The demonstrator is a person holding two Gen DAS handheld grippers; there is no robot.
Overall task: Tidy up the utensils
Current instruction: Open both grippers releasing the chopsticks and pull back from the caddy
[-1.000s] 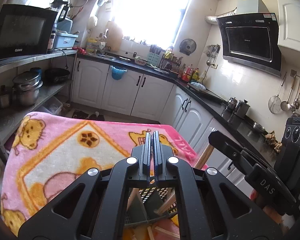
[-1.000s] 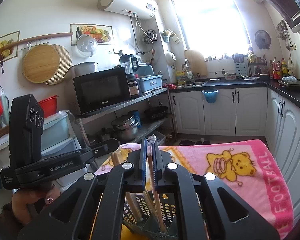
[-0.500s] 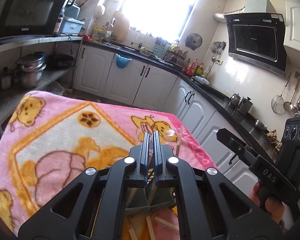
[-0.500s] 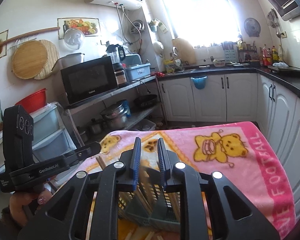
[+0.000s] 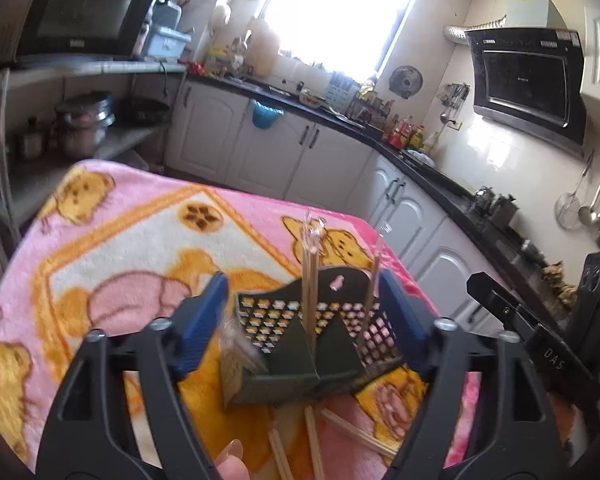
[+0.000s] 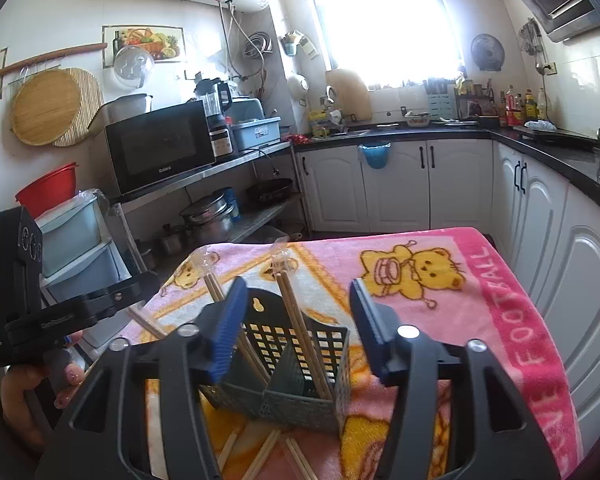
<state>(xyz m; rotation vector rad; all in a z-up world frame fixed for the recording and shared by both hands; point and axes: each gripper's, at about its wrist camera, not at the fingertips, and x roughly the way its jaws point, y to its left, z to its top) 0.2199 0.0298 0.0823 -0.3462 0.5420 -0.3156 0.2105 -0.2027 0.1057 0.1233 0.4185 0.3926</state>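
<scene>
A dark grey-green perforated plastic utensil basket (image 5: 300,344) with inner dividers stands upright on a worktop covered by a pink and yellow fleece blanket printed with cartoon bears (image 5: 132,248). Wooden chopsticks in clear wrappers (image 5: 310,280) stand in its compartments, leaning slightly; in the right wrist view two such pairs show, one (image 6: 296,320) in the middle section and one (image 6: 220,300) at the left side. More loose wooden chopsticks (image 5: 312,440) lie flat on the blanket just in front of the basket.

The left gripper (image 5: 306,312) has just been opening and its blue-padded jaws now stand wide, one on each side of the basket without pressing on it; the chopsticks between them stand free in the basket. The right gripper (image 6: 298,324) has also just been opening, and its jaws sit apart at a moderate width with the basket and a chopstick pair in the gap, the pads not touching either.

Each view shows the other gripper's black handle at the frame edge, gripped by a hand (image 6: 32,384).

A white kitchen lies behind, with a black microwave (image 6: 160,148) on a shelf.
</scene>
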